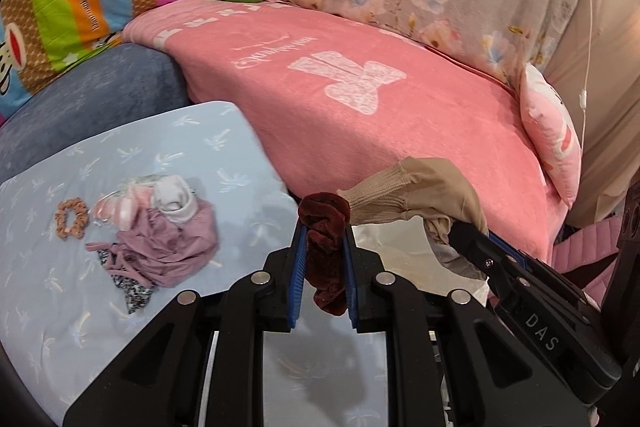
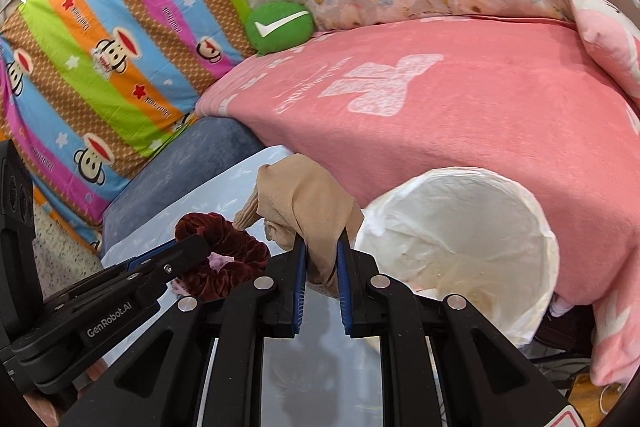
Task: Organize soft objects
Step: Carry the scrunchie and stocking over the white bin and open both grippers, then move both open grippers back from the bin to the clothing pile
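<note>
Nearest the lens, the left gripper [image 1: 325, 259] is clamped narrow on a dark red velvet scrunchie [image 1: 325, 247], which hangs between its blue pads above the light blue cloth [image 1: 224, 155]. Just beside it, the right gripper [image 2: 322, 267] is pinched on a bunched beige stocking [image 2: 308, 203], held up close to the rim of the white-lined bin [image 2: 460, 223] that stands against the pink blanket [image 2: 440, 115]. Both items look mid-carry, so the step in hand seems to be the transfer. Next, each would need to travel over the bin's mouth before the jaws part. A pile of small garments [image 1: 160, 239] and a tan scrunchie [image 1: 72, 219] remain on the cloth, well apart from the bin.
</note>
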A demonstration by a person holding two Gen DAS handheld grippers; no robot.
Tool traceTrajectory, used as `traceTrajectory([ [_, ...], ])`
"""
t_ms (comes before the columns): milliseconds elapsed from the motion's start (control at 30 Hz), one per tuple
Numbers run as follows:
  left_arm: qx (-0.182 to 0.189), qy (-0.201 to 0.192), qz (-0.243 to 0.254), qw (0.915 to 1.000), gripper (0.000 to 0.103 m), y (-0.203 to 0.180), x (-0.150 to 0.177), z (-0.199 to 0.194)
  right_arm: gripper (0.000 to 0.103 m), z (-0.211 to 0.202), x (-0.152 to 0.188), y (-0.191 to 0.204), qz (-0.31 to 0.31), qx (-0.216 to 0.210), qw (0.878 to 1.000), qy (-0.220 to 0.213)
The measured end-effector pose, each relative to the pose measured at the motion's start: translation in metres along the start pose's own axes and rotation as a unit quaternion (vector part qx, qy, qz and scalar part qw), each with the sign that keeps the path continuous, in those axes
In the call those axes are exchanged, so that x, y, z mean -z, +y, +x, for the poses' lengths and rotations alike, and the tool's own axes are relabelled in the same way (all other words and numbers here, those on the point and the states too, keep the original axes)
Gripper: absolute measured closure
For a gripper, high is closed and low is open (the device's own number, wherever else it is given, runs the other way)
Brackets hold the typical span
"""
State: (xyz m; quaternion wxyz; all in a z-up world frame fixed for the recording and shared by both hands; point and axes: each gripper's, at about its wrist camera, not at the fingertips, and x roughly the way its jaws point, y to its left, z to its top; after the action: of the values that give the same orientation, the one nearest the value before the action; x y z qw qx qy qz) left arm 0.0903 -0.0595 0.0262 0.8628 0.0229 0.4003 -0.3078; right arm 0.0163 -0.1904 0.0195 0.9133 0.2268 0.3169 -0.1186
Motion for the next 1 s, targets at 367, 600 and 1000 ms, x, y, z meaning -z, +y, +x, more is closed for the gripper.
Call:
traceTrajectory([
  [367, 0.04, 0.02, 0.039, 0.9983, 0.084, -0.049, -0.003, 0.019, 0.09, -0.014, -0.004, -0.06, 0.045, 0.034, 0.998, -0.015],
  [600, 0.046, 0.031, 0.048, 0.9973, 0.062, -0.066, -0.004, 0.03, 0.09, -0.015, -0.007, -0.08, 0.058, 0.045, 0.997, -0.016],
  [1000, 0.02, 0.014, 0.042, 0.9988, 0.041, -0.062, -0.004, 0.031, 0.082, -0.009, -0.007, -0.08, 0.056, 0.048, 0.997, -0.017],
])
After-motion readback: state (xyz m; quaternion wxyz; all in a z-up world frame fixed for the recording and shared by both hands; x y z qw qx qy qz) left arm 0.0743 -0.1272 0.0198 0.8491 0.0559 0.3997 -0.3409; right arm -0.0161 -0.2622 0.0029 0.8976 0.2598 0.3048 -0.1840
